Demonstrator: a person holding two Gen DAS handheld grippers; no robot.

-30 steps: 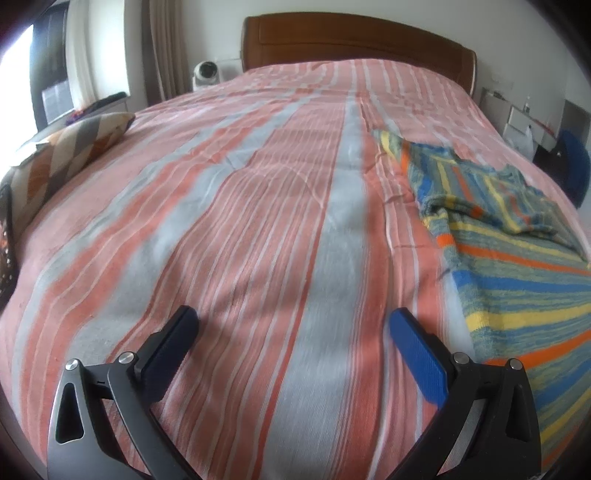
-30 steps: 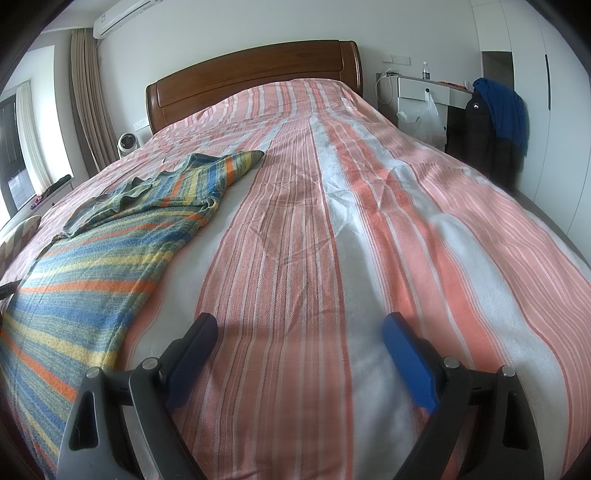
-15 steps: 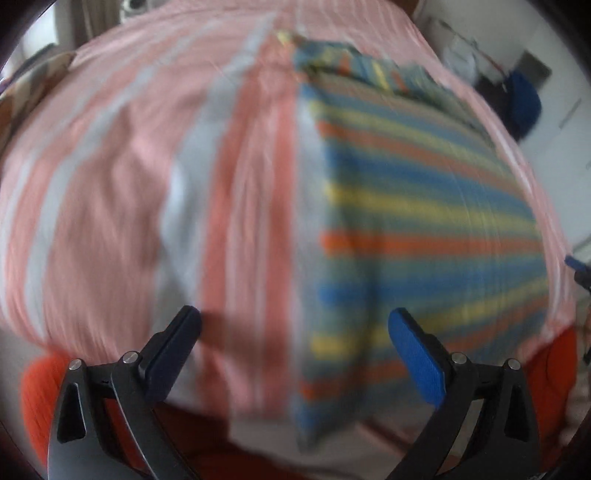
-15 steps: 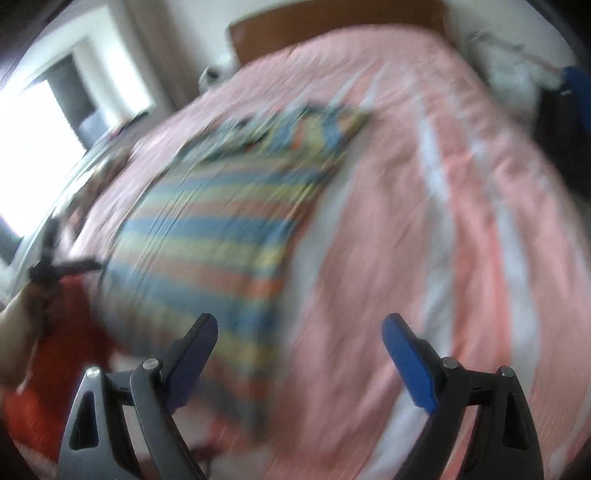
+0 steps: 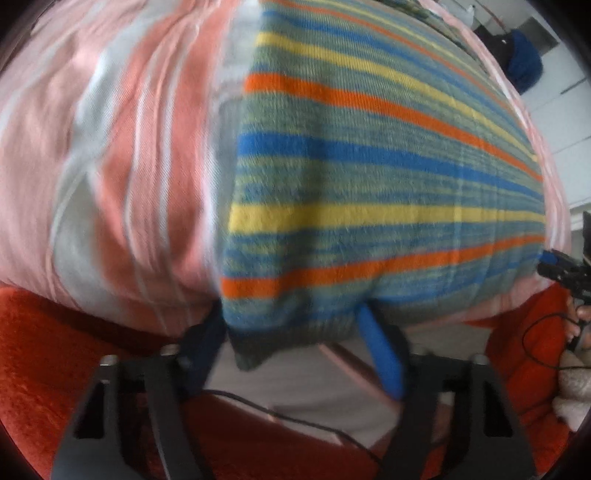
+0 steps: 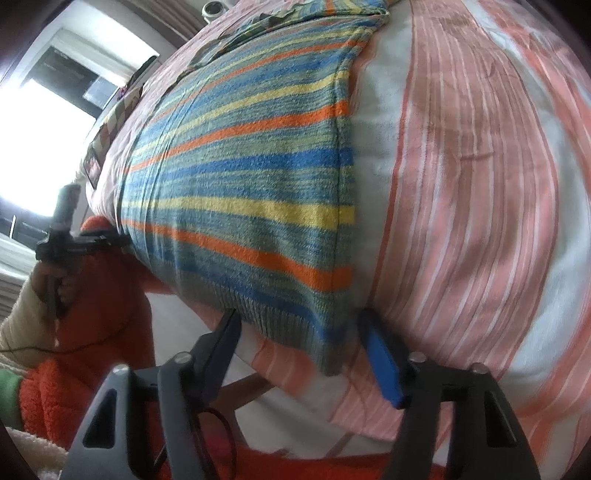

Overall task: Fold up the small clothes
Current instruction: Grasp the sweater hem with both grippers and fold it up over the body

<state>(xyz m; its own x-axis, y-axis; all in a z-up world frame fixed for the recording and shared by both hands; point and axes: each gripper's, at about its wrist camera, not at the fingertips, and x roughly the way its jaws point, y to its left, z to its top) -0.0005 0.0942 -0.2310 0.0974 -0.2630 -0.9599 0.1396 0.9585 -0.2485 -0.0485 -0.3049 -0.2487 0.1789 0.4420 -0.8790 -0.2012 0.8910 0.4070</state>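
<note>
Both jaws half-open and closing over hem corners of the striped sweater [image 5: 369, 184] at the bed [image 6: 480, 184] edge: left gripper [image 5: 291, 332] and right gripper [image 6: 303, 332] not yet pinching. Bite only knit, at 12 o'clock, not bedcover.

sweater [image 5: 369, 184] on bed [image 5: 110, 147] | hem at near edge (overhanging)

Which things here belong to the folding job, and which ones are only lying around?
Belonging to the job:
- striped sweater, its hem corners between the tongs
- left tongs, closing
- right tongs, closing
- bed cover under the sweater

Only lying around:
- patterned pillow at the far side
- blue garment beyond the bed
- small white fan
</note>
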